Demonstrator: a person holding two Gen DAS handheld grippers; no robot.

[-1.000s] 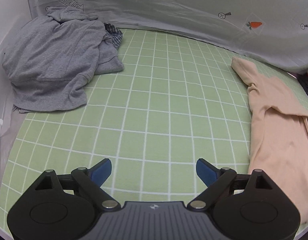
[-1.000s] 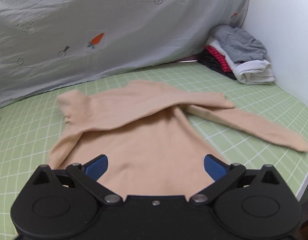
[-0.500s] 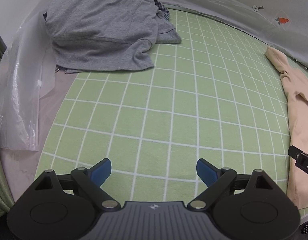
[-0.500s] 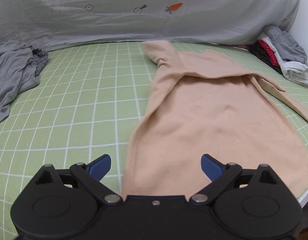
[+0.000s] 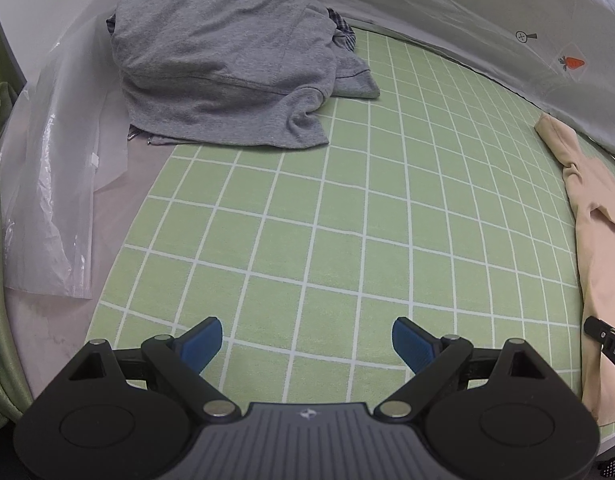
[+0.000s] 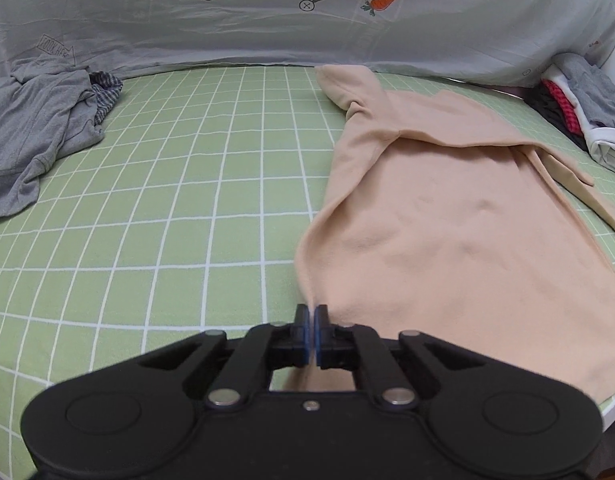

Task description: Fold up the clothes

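In the left wrist view, a grey heap of crumpled clothes fills the upper left, beside a clear plastic bag at the left edge. The green checked mat runs bare through the middle. The left gripper hovers over it at bottom centre, fingers wide apart and holding nothing, as they were a second ago. The peach top lies along the right edge, well apart from that gripper.

In the right wrist view, the grey heap sits at the left edge and the mat spans the middle. The right gripper is at bottom centre, its blue pads pressed together on the near left hem corner of the peach top, which spreads up the right half with its sleeves folded across the chest. A stack of folded clothes sits at the far right.

The change is in the right gripper: half a second ago its fingers stood open over that hem; now they pinch it. That grip suggests the top's lower edge is about to be lifted or pulled, probably for a fold, while the left gripper is not yet placed to help.
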